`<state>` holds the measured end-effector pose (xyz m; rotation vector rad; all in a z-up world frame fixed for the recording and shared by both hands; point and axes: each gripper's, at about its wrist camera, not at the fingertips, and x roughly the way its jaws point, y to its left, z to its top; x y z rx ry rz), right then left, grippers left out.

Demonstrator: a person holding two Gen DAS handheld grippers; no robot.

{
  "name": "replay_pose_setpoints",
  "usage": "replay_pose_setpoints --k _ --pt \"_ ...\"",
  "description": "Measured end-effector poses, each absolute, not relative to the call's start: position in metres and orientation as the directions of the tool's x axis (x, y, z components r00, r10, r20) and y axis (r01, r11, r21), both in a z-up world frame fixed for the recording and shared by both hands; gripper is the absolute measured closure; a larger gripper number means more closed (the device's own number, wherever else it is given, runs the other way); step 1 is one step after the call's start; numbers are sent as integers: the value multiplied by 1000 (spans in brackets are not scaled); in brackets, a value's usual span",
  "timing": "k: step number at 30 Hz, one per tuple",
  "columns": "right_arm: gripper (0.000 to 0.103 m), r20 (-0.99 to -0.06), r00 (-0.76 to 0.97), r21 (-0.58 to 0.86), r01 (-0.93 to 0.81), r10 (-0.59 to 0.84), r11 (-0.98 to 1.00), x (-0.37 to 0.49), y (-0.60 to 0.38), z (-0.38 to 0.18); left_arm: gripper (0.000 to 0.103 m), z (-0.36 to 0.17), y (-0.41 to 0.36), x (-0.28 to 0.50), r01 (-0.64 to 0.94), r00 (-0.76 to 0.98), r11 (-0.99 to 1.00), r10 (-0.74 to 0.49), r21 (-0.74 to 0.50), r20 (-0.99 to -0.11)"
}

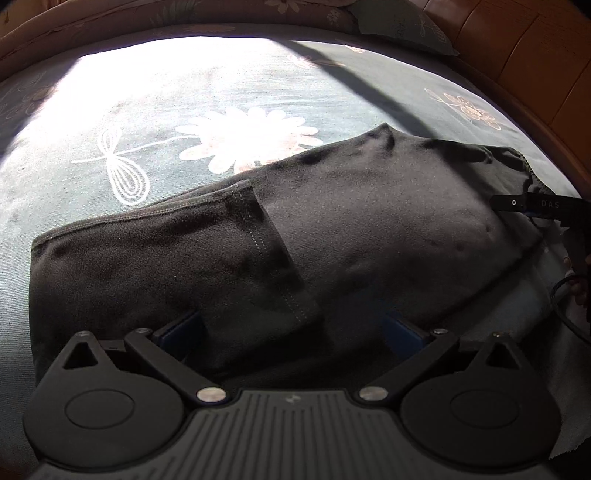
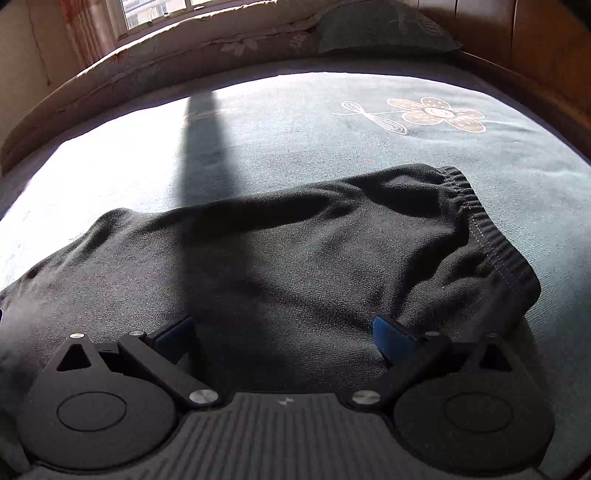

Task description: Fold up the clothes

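On the bed's teal floral-print sheet [image 2: 295, 122], dark grey folded fleece trousers [image 2: 280, 251] are lying flat; left gripper [image 1: 295, 328] and right gripper [image 2: 288, 332] are hovering above them, jaws spread wide, gripping nothing.

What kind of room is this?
Most likely a bedroom. The dark fleece garment lies on a bed with a grey-green flower-print sheet, a matching pillow sits by the wooden headboard, and a window lets sun in.
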<state>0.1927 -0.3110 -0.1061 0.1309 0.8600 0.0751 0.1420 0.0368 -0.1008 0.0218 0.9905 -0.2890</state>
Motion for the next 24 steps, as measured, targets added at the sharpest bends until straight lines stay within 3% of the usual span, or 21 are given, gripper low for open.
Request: replay_pose_setpoints --k 9,12,16,19,24 --pt "0 -745 650 143 -66 151 988 186 -315 -100 1 -76 30 140 262 523 954 -268 -147 -809" --pt "0 -698 671 292 -50 249 955 173 -334 -89 1 -63 13 141 325 545 935 -310 -145 -779" --pt "0 -551 740 578 4 386 816 145 -384 -80 1 -72 4 145 334 516 926 -335 -175 -788" --pt "0 -477 780 707 67 405 704 130 -426 -82 1 -81 -2 148 334 490 921 -351 -200 -798" --pt "0 -495 775 781 199 393 591 133 -467 -101 1 -96 -11 154 333 446 911 -378 -241 -811"
